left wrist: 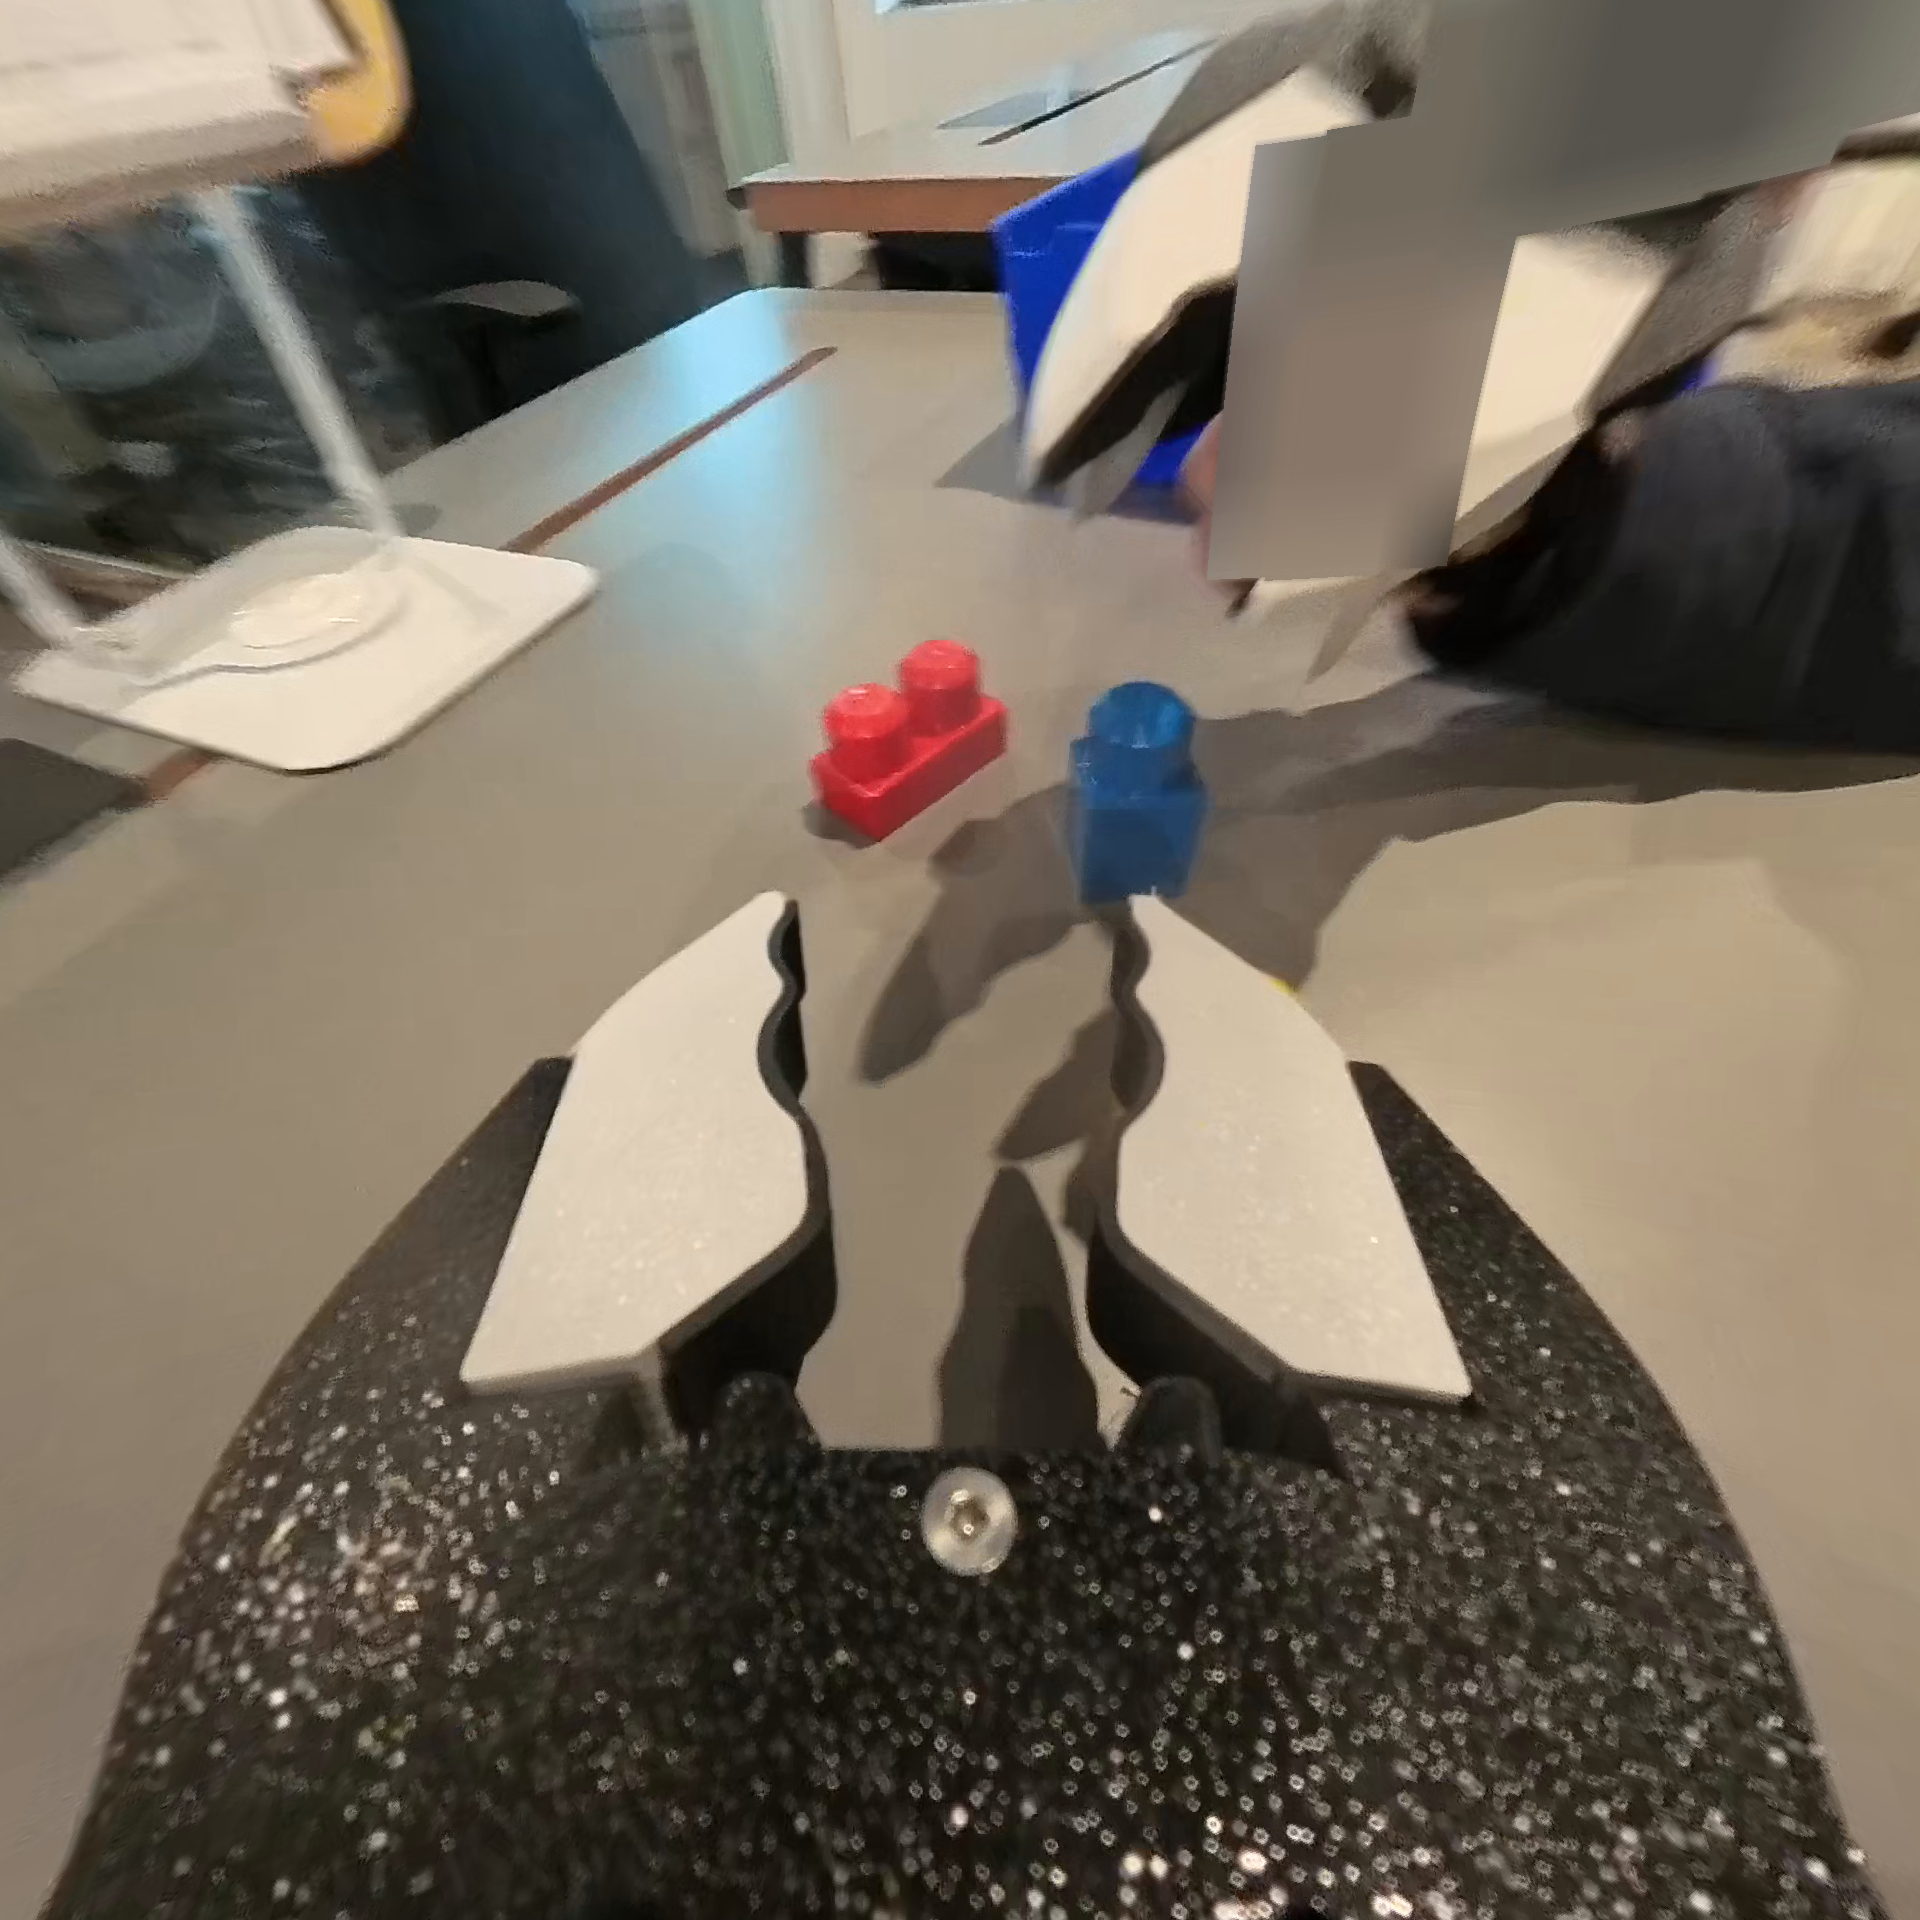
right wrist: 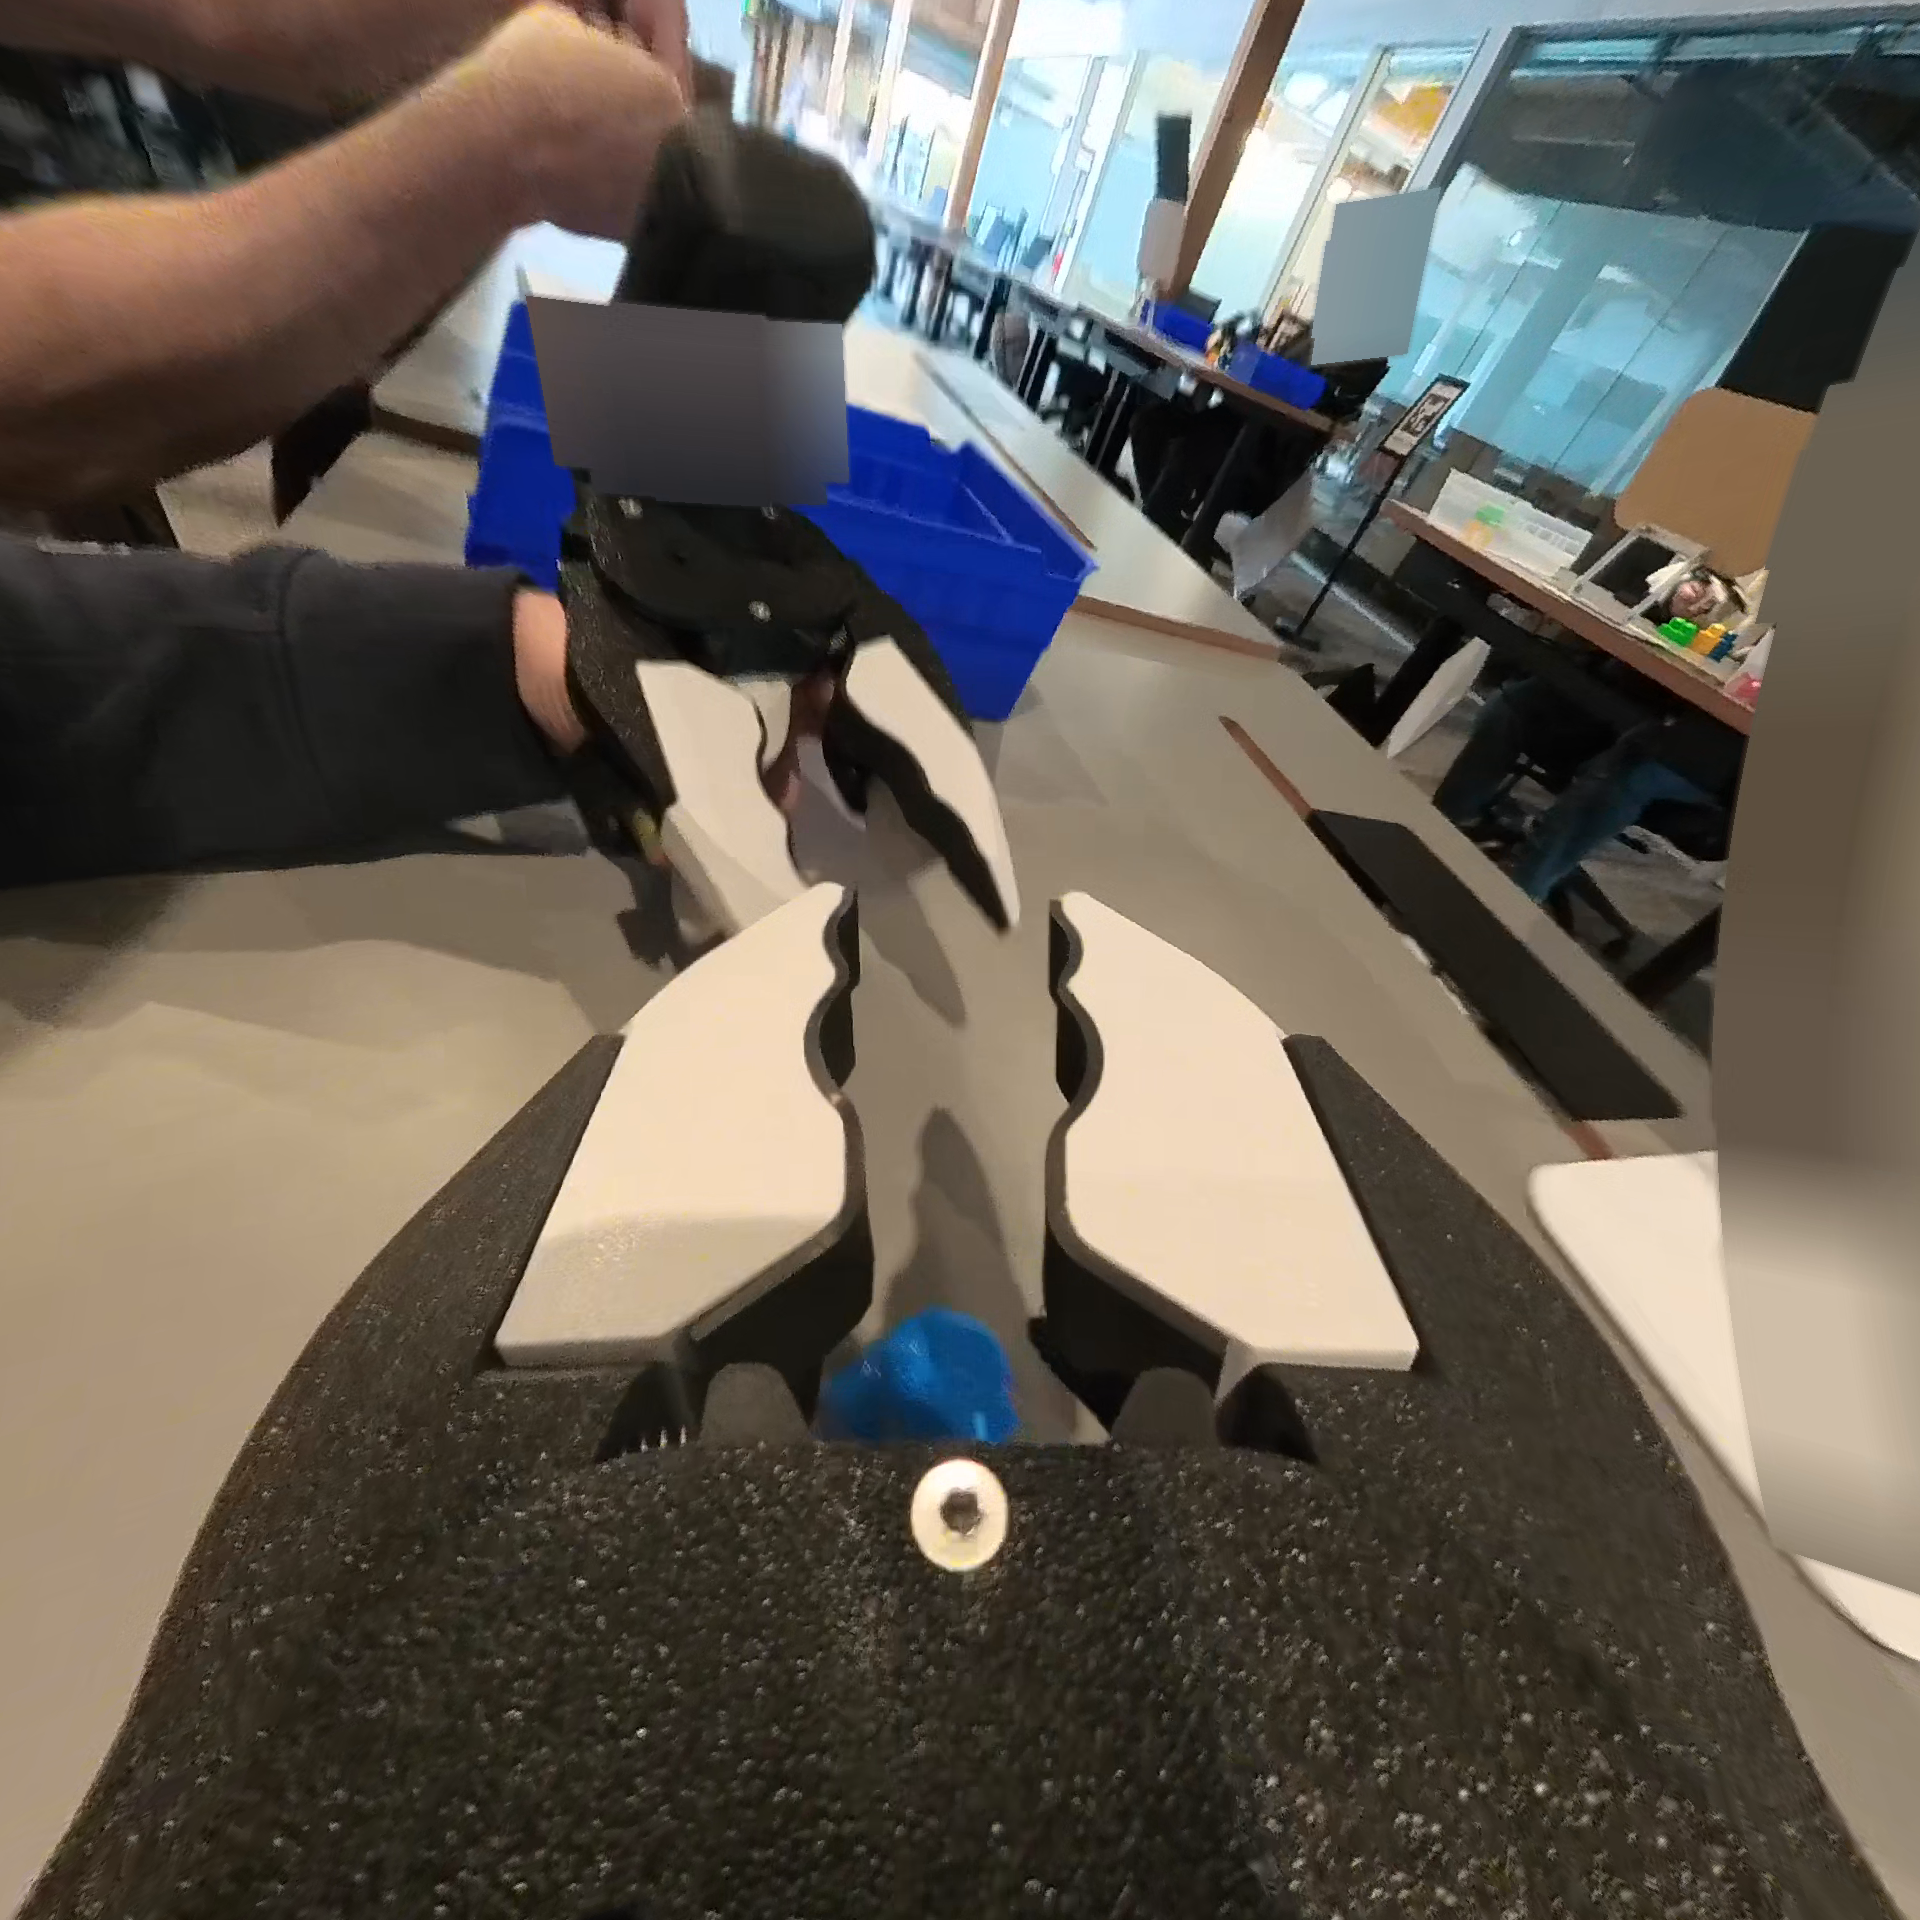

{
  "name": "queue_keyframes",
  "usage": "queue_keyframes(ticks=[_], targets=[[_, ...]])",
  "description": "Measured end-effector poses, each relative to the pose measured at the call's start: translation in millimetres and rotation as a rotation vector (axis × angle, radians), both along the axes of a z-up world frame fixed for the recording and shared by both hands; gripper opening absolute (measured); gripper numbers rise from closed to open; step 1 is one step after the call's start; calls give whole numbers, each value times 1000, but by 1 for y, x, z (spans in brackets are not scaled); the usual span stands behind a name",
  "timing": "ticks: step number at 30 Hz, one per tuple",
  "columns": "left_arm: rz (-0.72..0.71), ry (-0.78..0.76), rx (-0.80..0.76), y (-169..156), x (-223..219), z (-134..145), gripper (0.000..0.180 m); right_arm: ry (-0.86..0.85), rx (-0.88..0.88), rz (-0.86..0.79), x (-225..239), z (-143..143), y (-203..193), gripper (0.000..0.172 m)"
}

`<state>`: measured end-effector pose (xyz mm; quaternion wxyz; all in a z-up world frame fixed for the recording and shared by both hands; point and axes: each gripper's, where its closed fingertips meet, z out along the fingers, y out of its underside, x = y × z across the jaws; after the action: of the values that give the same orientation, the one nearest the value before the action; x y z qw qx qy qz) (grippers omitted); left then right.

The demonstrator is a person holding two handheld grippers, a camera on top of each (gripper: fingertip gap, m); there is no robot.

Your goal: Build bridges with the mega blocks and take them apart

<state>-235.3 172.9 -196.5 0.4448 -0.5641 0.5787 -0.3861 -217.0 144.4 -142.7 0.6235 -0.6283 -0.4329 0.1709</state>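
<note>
In the left wrist view a red two-stud block (left wrist: 909,738) and an upright blue one-stud block (left wrist: 1138,795) stand side by side and apart on the grey table (left wrist: 416,1039). My left gripper (left wrist: 961,914) is open and empty, its tips just short of both blocks. My right gripper (left wrist: 1195,551) hovers blurred above and behind the blue block, partly under a mosaic patch. In the right wrist view my right gripper (right wrist: 956,914) is open with nothing between its pads. The blue block (right wrist: 920,1377) shows below its palm. The left gripper (right wrist: 899,894) faces it, open.
A blue bin (right wrist: 935,551) stands on the table behind the grippers and also shows in the left wrist view (left wrist: 1049,270). A white stand base (left wrist: 312,644) sits at the left. A second person's bare arm (right wrist: 260,260) reaches in above the left gripper. About 7 centimeters separates my left fingertips from my right. From the left gripper's tips to the upright blue one-stud block (left wrist: 1138,795) is close to 7 centimeters.
</note>
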Motion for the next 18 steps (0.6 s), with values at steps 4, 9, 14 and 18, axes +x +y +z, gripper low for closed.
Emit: queue_keyframes(ticks=[4,9,14,18], targets=[[136,98,145,17,-18,7,56,-134,3,-43,13,-1,1,33],[84,81,33,9,-24,10,53,-135,-33,-40,13,-17,7,33],[-43,118,-8,-9,-25,-1,53,-84,-82,-8,11,-26,9,33],[-214,209,-156,-39,-38,-17,58,-6,-101,-7,20,-22,11,33]])
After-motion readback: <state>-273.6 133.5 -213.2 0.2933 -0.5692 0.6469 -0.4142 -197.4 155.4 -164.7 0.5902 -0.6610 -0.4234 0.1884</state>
